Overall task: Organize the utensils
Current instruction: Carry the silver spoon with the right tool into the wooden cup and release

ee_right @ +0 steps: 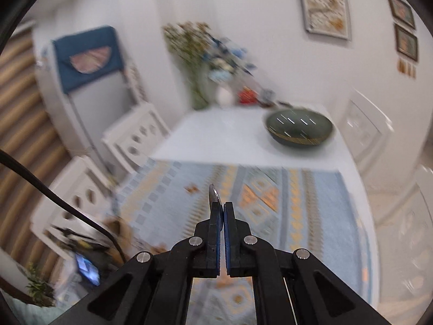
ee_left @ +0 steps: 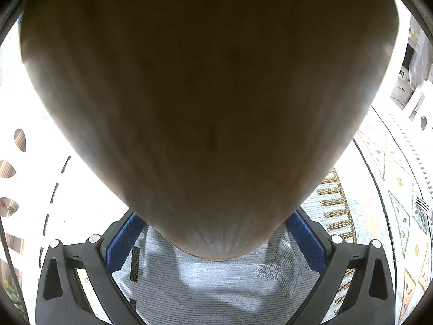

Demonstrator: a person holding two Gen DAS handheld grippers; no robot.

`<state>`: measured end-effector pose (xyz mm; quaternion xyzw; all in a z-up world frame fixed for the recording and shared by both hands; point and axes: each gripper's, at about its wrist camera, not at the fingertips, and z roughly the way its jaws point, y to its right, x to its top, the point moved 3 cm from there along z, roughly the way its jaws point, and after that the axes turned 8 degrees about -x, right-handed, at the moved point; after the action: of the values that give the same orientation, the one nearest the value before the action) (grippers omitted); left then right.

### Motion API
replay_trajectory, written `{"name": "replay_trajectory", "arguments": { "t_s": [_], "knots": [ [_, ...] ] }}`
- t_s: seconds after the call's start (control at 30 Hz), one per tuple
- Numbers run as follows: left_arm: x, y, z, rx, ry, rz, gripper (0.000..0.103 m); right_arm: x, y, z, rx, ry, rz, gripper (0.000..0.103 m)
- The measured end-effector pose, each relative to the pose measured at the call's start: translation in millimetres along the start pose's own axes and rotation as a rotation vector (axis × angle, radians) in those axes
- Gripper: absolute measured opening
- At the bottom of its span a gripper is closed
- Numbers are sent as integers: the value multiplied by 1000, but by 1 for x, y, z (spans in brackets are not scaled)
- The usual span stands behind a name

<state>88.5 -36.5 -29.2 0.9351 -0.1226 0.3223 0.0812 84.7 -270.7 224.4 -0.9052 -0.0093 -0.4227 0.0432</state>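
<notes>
Table [ee_right: 216,132]: white top, far half bare, near half covered by a patterned cloth.
Cloth [ee_right: 305,200]: light blue weave with orange and yellow diamond motifs; it lies flat under both grippers.
Wooden container [ee_left: 205,94]: large rounded brown body with visible grain; fills most of the left wrist view and blocks the scene behind it.
Left gripper [ee_left: 216,233]: blue pads stand wide apart on either side of the container's narrow lower end. Contact between pads and wood cannot be confirmed, so its state cannot be told.
Bowl [ee_right: 299,131]: dark green, gold-lined rim, on the bare tabletop, well apart from the right gripper.
Flowers [ee_right: 211,59]: blurred bunch in a white vase at the far table edge.
Right gripper [ee_right: 222,205]: jaws clenched on a thin metal utensil, raised above the cloth.
Metal utensil [ee_right: 213,193]: slim grey piece seen edge-on, protruding past the fingertips. Type cannot be determined.
Fork [ee_left: 423,207]: lies on the cloth at the right edge of the left wrist view.
</notes>
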Motion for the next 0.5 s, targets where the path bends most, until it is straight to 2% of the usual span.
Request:
{"name": "replay_trajectory", "arguments": {
  "t_s": [0.23, 0.5],
  "knots": [
    [0, 0, 0, 0, 0, 0, 102, 33, -66, -8, 148, 108, -72, 2],
    [1, 0, -1, -4, 0, -1, 102, 40, -116, 18, 225, 102, -130, 2]
  ]
}}
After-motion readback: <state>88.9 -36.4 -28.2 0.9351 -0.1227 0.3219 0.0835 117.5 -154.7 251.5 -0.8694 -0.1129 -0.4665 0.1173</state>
